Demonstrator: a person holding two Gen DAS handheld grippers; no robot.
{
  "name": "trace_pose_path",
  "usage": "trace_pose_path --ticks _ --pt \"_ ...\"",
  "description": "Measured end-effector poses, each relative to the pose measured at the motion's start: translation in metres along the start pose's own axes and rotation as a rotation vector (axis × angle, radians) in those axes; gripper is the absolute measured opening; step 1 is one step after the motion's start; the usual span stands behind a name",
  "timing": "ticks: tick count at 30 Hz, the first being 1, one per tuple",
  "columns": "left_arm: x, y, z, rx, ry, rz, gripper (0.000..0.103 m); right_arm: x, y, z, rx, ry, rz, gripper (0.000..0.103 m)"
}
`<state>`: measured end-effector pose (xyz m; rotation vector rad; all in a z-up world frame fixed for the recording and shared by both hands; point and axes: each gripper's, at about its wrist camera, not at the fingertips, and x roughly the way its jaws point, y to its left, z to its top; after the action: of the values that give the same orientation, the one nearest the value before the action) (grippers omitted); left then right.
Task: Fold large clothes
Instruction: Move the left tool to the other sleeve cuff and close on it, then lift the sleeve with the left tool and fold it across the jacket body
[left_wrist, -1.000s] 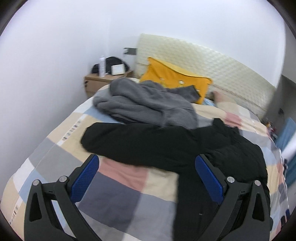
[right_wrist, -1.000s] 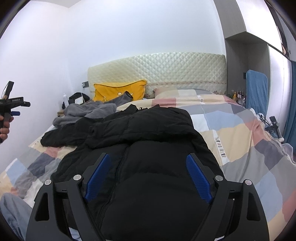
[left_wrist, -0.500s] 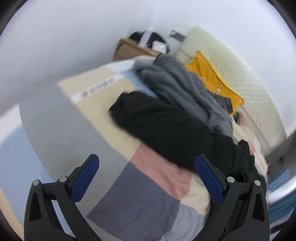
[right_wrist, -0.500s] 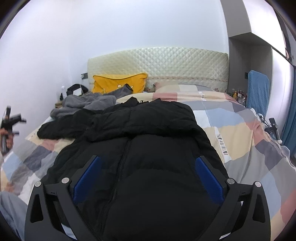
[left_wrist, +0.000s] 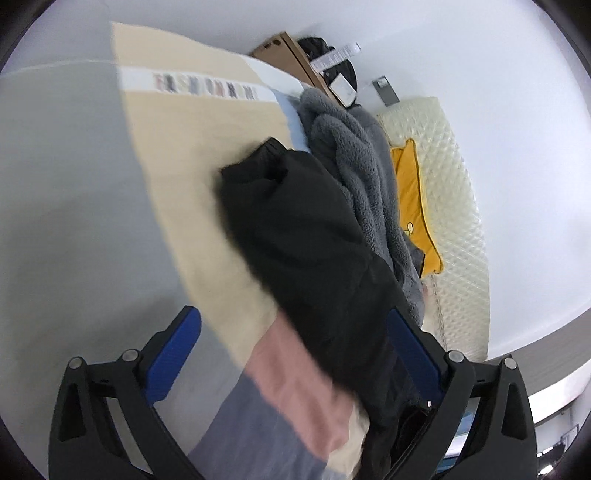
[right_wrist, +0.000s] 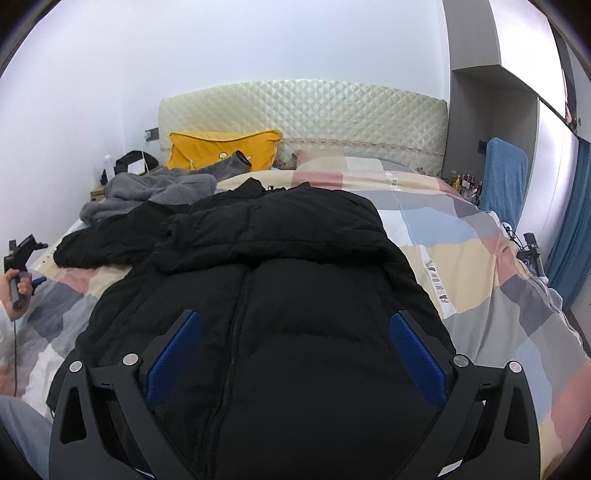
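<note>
A black padded jacket (right_wrist: 295, 280) lies front-up on the patchwork bed cover, zip down the middle. Its sleeve (left_wrist: 295, 236) stretches out to the left over the cover. My left gripper (left_wrist: 293, 354) is open and empty, tilted, close above the cover beside the sleeve. It also shows in the right wrist view (right_wrist: 20, 254), held in a hand at the left bed edge. My right gripper (right_wrist: 295, 343) is open and empty, hovering over the jacket's lower front.
A grey fleece garment (right_wrist: 147, 192) is heaped behind the sleeve, near a yellow pillow (right_wrist: 225, 151) and the quilted headboard (right_wrist: 314, 122). A bedside table (left_wrist: 291, 55) stands at the far left. A blue towel (right_wrist: 506, 177) hangs right of the bed.
My left gripper has dropped and rolled toward the sleeve end, which now looks much larger. My right gripper has edged slightly forward over the jacket. Both stay open.
</note>
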<state>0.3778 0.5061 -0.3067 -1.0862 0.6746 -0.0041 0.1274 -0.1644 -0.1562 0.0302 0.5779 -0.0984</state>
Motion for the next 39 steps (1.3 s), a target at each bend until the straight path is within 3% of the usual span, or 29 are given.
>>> trace_pose_path --ticks 5,14,16,17,19,22,29,39 --pt "0.042 0.001 0.013 -0.007 0.025 -0.005 0.097 0.022 0.002 0.000 0.046 0.043 0.003 0.102" --pt "0.078 -0.012 0.043 0.014 -0.032 0.025 0.094 0.045 0.008 0.000 0.052 0.071 -0.061 0.102" --pt "0.081 -0.013 0.046 0.012 -0.040 0.038 0.069 0.043 0.009 0.000 0.048 0.067 -0.059 0.102" --pt "0.082 -0.012 0.047 -0.005 -0.039 0.033 0.062 0.043 0.010 0.000 0.044 0.068 -0.061 0.102" --pt "0.077 -0.011 0.046 -0.019 -0.053 0.032 0.033 0.042 0.009 -0.001 0.041 0.072 -0.060 0.102" --pt "0.066 -0.021 0.045 0.010 -0.075 0.050 0.013 0.040 0.007 0.000 0.055 0.068 -0.046 0.102" --pt "0.027 -0.077 0.045 0.151 -0.114 0.135 0.008 0.024 0.007 0.006 0.037 0.026 -0.049 0.102" --pt "-0.032 -0.179 0.025 0.311 -0.181 0.159 0.006 0.002 -0.011 0.009 0.072 -0.005 -0.002 0.102"
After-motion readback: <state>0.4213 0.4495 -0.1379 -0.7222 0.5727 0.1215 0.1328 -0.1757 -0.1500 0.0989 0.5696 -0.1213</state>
